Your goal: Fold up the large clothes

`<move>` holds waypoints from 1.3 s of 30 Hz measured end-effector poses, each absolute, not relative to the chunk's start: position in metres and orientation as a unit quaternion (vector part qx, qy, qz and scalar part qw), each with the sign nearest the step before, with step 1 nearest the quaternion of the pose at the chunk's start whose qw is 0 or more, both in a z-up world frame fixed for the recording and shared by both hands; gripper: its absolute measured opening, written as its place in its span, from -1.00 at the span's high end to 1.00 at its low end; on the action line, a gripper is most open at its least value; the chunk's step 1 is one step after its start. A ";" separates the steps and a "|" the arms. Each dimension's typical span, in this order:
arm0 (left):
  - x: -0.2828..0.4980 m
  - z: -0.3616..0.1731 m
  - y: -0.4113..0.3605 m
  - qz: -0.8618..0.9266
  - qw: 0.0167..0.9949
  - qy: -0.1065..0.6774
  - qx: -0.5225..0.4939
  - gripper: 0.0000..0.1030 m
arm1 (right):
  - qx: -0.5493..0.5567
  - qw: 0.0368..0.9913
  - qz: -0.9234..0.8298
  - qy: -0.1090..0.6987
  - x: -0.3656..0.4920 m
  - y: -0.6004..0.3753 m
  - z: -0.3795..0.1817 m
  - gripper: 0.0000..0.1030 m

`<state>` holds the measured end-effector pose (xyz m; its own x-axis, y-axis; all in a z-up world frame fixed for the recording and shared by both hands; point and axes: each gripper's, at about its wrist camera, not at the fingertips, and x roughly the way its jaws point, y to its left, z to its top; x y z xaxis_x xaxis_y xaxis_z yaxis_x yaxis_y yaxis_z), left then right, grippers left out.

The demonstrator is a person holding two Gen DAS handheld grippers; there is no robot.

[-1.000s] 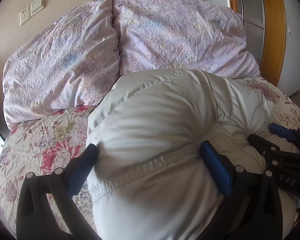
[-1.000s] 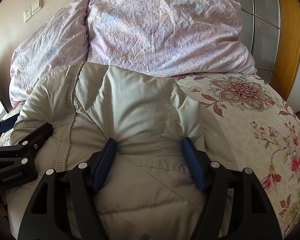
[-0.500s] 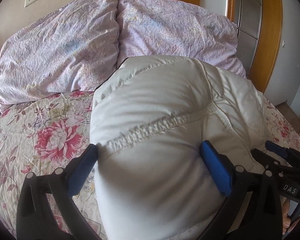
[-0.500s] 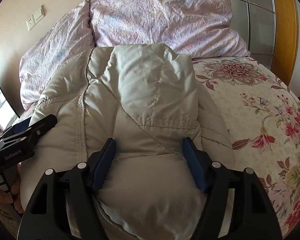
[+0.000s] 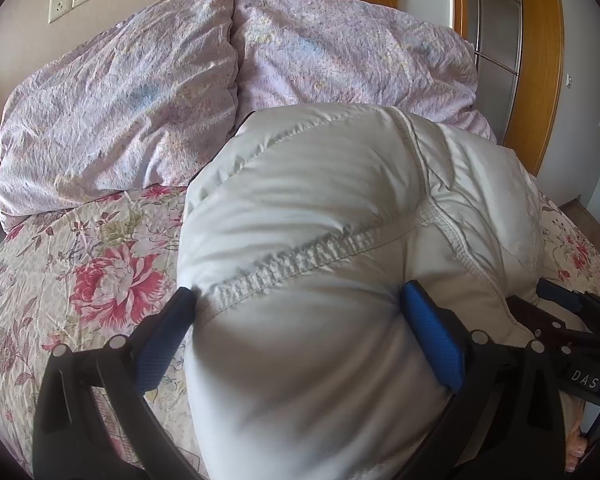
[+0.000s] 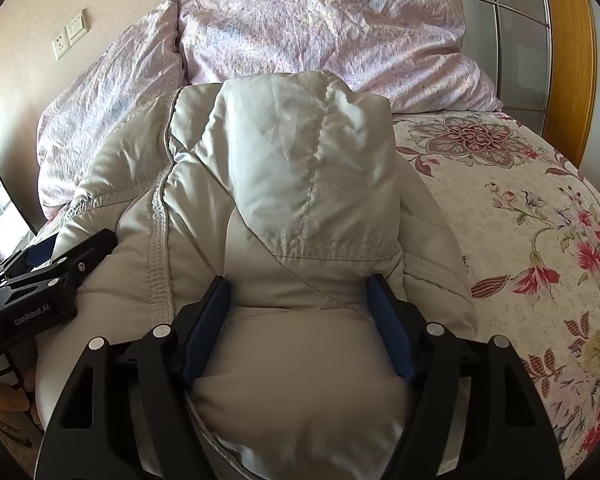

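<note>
- Both tongs, left tongs (image 5: 300, 320) and right tongs (image 6: 298, 316), pinch thick bundled folds of the pale puffy jacket (image 6: 292, 184).
- Bed (image 6: 520, 216), floral cover, carries the jacket at its middle.
- Two lilac pillows (image 5: 352, 60) lie at 12 o'clock, touching the jacket's far edge.
- Wall socket (image 5: 58, 8) at 11 o'clock.

Jacket's (image 5: 320, 208) near end, seemingly blurred, cropped
</note>
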<state>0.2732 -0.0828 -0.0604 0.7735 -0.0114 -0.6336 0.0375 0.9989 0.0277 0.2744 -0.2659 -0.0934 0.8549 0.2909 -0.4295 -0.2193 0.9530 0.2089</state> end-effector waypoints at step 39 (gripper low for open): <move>0.285 -0.069 0.015 -0.183 0.856 0.439 -0.203 -0.97 | 0.239 0.760 0.316 0.514 0.394 -0.323 -0.099 -0.97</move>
<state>0.2849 0.0146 -0.0695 0.5468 -0.4914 -0.6779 0.1351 0.8508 -0.5078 0.3936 -0.3229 -0.0994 0.2706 0.7272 -0.6308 -0.2349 0.6854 0.6893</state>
